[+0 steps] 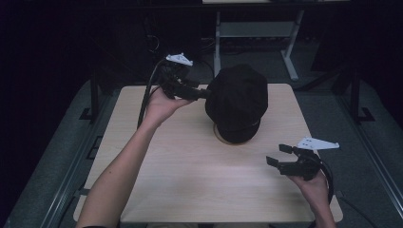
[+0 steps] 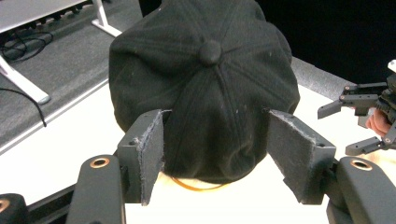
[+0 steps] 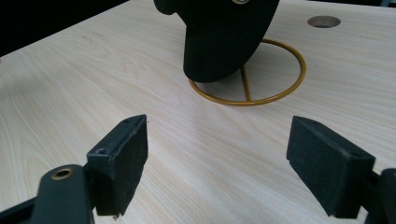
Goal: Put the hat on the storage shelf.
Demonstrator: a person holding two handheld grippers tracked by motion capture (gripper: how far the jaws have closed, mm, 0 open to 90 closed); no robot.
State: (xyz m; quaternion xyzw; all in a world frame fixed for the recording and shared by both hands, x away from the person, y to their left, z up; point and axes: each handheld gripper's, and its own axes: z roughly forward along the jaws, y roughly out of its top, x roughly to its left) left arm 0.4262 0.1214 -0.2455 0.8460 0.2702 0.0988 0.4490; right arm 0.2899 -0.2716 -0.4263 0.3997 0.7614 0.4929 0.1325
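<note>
One black cap [image 1: 237,102] sits on a gold wire stand [image 3: 247,88] near the far middle of the pale wooden table [image 1: 190,180], its crown button facing the left gripper's camera. The left gripper [image 1: 202,92] reaches its back from the left, and in the left gripper view the two padded fingers [image 2: 149,156] stand spread to either side of the crown, each just beside the cloth; no pinch on the fabric shows. The right gripper [image 1: 278,154] hangs well apart from the cap, over the near right of the table, fingers [image 3: 119,163] wide apart with only bare tabletop between them. Ahead of those fingers the stand's ring base lies on the table with the cap's brim hanging over it. Beyond the ring, a round hole [image 3: 324,21] is cut into the tabletop. Nothing stands between either gripper and the cap. The stand's upper part is hidden inside the cap, and the top of the cap is cut off in the right gripper view. The floor and a table frame [image 1: 290,47] beyond are dim and hard to make out.
</note>
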